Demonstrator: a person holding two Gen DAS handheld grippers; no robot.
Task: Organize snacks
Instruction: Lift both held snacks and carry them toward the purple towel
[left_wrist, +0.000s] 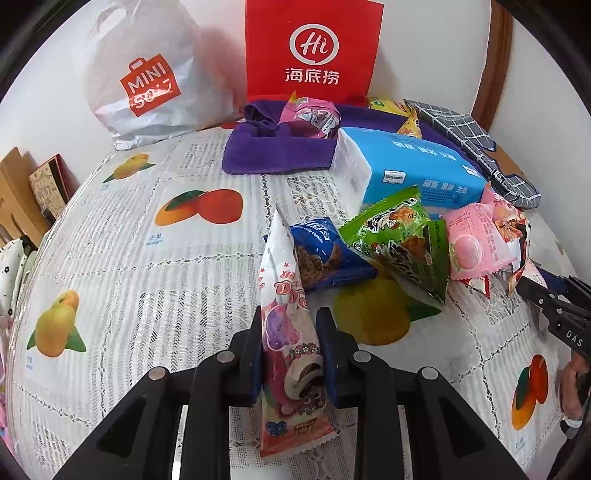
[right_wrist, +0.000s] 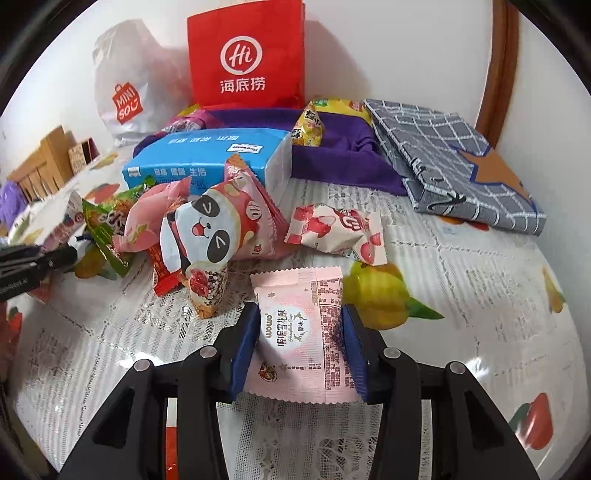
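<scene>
We clamp a tall white-and-pink snack packet (left_wrist: 291, 332) in the left gripper (left_wrist: 290, 354), its jaws narrow and pressed on both sides of the wrapper, just in front of the blue tissue pack (left_wrist: 417, 166) that anchors the snack pile on the fruit-print tablecloth (left_wrist: 129, 295). The right gripper (right_wrist: 299, 347) straddles a flat pale pink packet (right_wrist: 306, 339) lying nearer to us than the tissue pack; its blue pads (right_wrist: 245, 347) stand moderately wide at the packet's edges, and we cannot tell whether they grip it.

We judge the step to be picking snacks out for sorting. To do it well, we should close squarely across the pink packet's middle, lift it flat, and keep the left packet upright so it does not slip or get crushed.

Only the right view shows the panda packet (right_wrist: 207, 229) and the strawberry packet (right_wrist: 336, 229) beside the tissue pack. Only the left view shows the blue cookie bag (left_wrist: 325, 254) in front of it.
</scene>
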